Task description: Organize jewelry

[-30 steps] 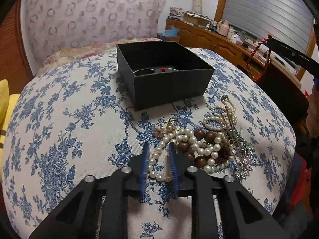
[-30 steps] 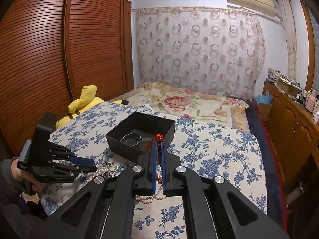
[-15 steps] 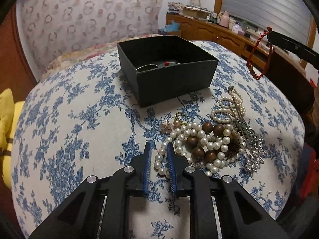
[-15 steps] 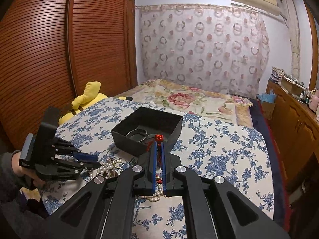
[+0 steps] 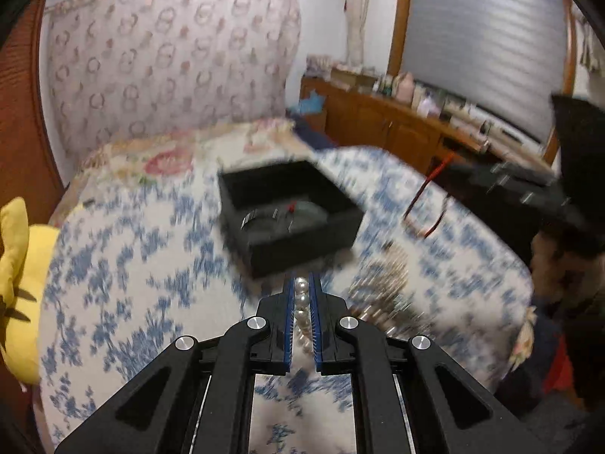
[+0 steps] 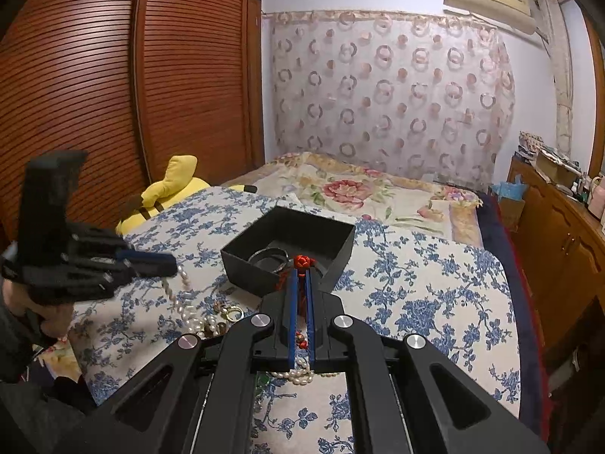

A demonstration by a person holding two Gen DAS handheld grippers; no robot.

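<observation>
The black box (image 6: 287, 244) stands open on the blue-flowered bedspread (image 6: 416, 302), just ahead of both tools. Inside it lie a dark bangle (image 6: 270, 255) and a silvery ring-shaped piece (image 5: 251, 217); the rest of its floor is too blurred to read.

The left tool (image 5: 302, 295) is clamped on a pearl strand (image 5: 301, 310), several pearls lined up between its blue pads. In the right wrist view the strand hangs from the tool tip (image 6: 166, 265) down to the jewelry pile (image 6: 211, 321) on the bedspread beneath it.

The right tool (image 6: 300, 276) is closed on a red cord bracelet (image 6: 302, 263), its knot poking out at the tip, over the box's near wall.

A second ago the left tool's jaws stood apart, low around the pearls in the pile; they have just closed on the strand and the tool has risen. The right tool has kept its place and grip.
</observation>
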